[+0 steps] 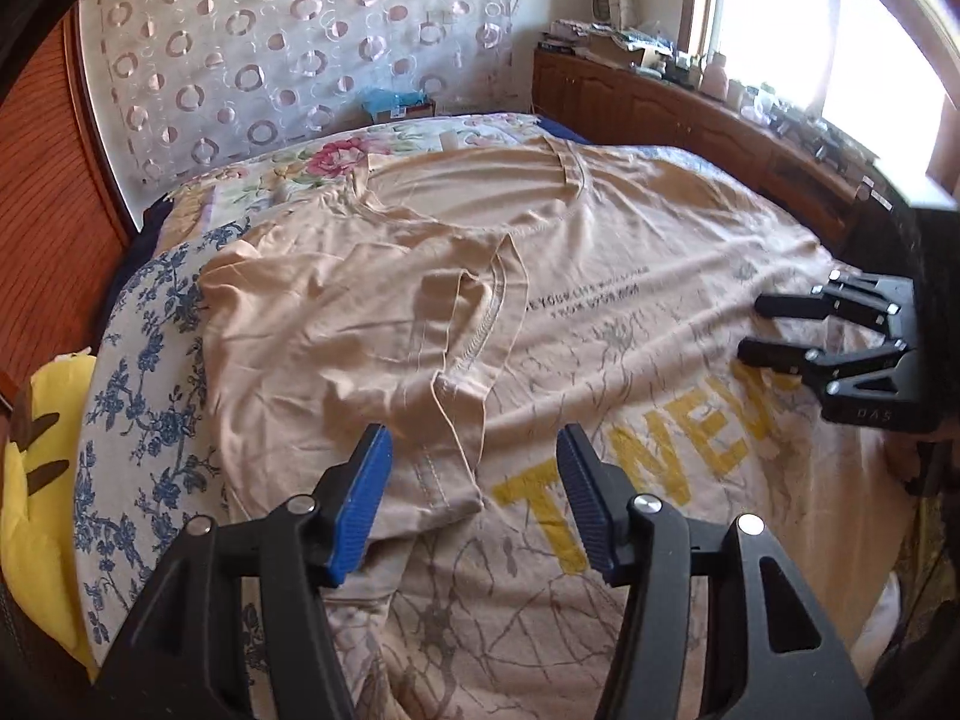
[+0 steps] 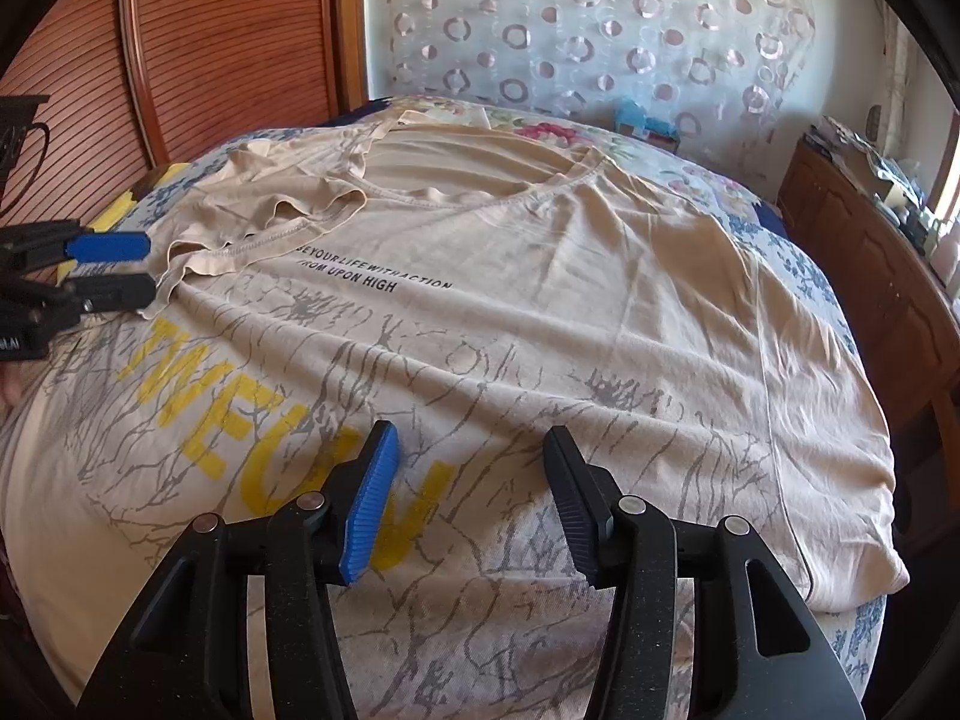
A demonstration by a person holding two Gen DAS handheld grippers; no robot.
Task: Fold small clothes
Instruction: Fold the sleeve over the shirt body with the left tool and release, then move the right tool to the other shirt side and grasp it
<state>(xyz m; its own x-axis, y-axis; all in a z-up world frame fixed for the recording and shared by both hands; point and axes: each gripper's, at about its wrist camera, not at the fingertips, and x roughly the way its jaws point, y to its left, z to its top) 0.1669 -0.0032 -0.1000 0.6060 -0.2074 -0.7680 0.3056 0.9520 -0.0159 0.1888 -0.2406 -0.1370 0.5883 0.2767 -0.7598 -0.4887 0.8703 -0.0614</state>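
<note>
A beige T-shirt (image 1: 600, 276) is lying flat across the bed (image 1: 150, 360), filling mid-frame, one sleeve (image 1: 456, 324) folded inward. It is looking light, limp and slippery-soft. Both your left tool (image 1: 474, 480) and right tool (image 2: 468, 480) are hovering open, holding nothing; pinch a hem or seam.

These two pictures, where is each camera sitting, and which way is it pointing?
Left wrist view: sits on the left claw, looks forward over the beige T-shirt toward its folded-in sleeve and the curtain; its own open fingers show, with the right claw at the right edge.
Right wrist view: sits on the right claw, looks across the shirt's print; its own open fingers show, with the left claw at the left edge beside the sleeve.
Both share the T-shirt, the floral bedspread and the curtain.
</note>
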